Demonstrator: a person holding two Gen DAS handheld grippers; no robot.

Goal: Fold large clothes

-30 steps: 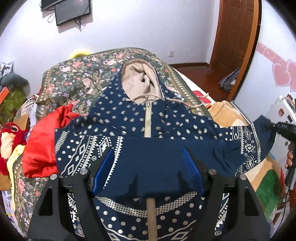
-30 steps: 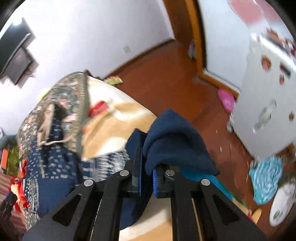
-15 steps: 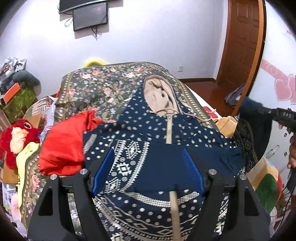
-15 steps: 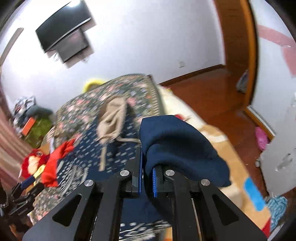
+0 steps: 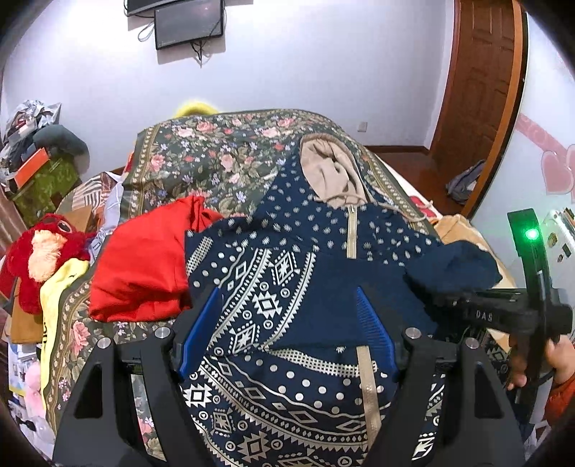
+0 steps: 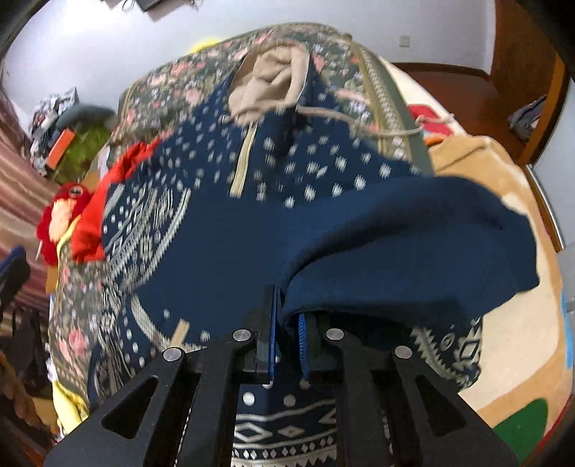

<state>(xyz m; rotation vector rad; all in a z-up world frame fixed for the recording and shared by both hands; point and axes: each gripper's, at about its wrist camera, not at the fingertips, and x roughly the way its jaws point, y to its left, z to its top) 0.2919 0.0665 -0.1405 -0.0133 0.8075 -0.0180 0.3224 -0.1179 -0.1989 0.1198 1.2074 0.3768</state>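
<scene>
A navy patterned hoodie [image 5: 287,251] with a beige hood [image 5: 330,172] lies zip-up on the floral bedspread [image 5: 215,154]. My left gripper [image 5: 287,334] hovers open above its lower front, blue pads wide apart and nothing between them. My right gripper [image 6: 287,323] pinches the plain navy sleeve cuff [image 6: 395,244] between its pads, and its jaws are opening slightly. That sleeve drapes across the hoodie's chest [image 6: 215,233]. In the left wrist view the right gripper [image 5: 431,291] comes in from the right with the cuff [image 5: 452,266], a hand behind it.
A red garment [image 5: 143,266] lies bunched left of the hoodie, with a red plush toy [image 5: 39,251] and yellow cloth beyond it. A tan blanket [image 6: 510,222] covers the bed's right side. A wooden door [image 5: 481,72] and a wall screen [image 5: 187,21] stand behind.
The right gripper has swung the sleeve in from far out on the right to over the hoodie's front. The left gripper has shifted a little above the hoodie and stays open.
</scene>
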